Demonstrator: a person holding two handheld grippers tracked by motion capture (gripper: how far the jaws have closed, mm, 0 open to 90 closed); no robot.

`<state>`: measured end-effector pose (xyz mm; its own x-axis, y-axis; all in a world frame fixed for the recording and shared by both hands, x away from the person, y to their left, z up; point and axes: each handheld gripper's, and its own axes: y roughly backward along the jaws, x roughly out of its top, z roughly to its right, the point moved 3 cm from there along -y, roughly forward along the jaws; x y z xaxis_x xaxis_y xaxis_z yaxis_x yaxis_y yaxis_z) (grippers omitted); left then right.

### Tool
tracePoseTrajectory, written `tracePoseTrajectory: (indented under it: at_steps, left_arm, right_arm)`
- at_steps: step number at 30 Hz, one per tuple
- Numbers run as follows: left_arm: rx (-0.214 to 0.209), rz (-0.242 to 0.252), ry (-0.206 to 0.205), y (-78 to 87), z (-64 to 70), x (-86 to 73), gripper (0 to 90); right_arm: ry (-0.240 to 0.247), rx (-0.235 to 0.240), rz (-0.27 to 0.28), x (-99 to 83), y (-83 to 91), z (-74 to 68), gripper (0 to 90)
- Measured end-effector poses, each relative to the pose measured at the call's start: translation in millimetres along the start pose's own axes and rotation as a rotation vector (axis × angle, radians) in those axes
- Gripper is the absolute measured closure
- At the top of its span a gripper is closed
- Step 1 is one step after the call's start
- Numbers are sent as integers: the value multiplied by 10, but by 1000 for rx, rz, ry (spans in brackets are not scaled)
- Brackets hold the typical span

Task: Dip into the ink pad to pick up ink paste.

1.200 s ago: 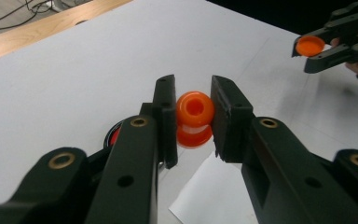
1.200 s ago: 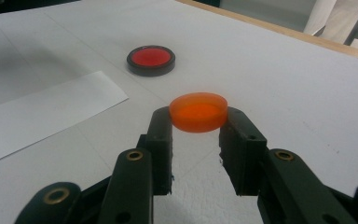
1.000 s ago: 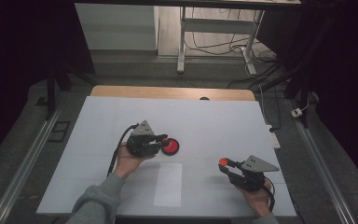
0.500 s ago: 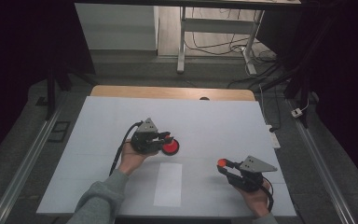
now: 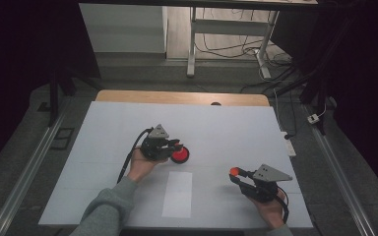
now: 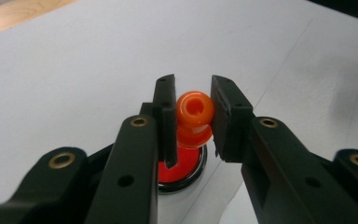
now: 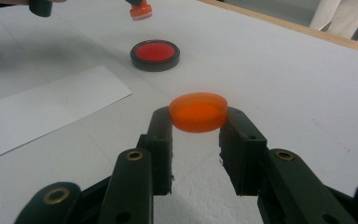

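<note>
the left gripper [image 6: 189, 116] clamped the orange stamp [image 6: 194, 116] just above the red ink pad [image 5: 179, 155] near the desk's [image 5: 226, 123] centre; the right gripper [image 7: 198, 126] pinched the orange lid [image 7: 198, 112] toward the near right corner. inking seemed in hand; next, press straight down.

The orange stamp [image 6: 194, 116] looks like glossy, smooth plastic, as does the orange lid [image 7: 198, 112], slightly translucent. Just beyond the lid, the ink pad [image 7: 154, 54] has a shiny black plastic rim around a red face. The table [image 7: 279, 70] is matt white, faintly grainy like foam board; the paper sheet [image 7: 42, 112] is flat and dull.
</note>
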<state>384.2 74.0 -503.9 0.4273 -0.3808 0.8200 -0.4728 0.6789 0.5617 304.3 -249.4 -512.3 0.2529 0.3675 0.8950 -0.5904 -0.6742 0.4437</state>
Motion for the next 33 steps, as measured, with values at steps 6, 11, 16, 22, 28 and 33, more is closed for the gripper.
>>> tracePoseTrajectory:
  at_steps: [6,11,16,22,28,33]
  left_arm:
    - [6,-15,3,-85,-25,-20,724]
    - [13,-34,8,-137,-45,-46,724]
    - [20,-41,7,-159,-66,-61,724]
    - [19,-57,12,-216,-92,-91,723]
    - [17,-66,10,-257,-97,-103,723]
    - [18,-74,9,-272,-105,-114,724]
  right_arm:
    - [3,1,-2,-5,-9,-1,648]
    - [5,-2,-5,-4,-12,-5,648]
    - [3,2,-4,-6,-15,-3,647]
    - [3,2,-3,-6,-16,-3,648]
    - [0,3,-6,-9,-17,-4,648]
    - [1,2,-7,-10,-16,-2,647]
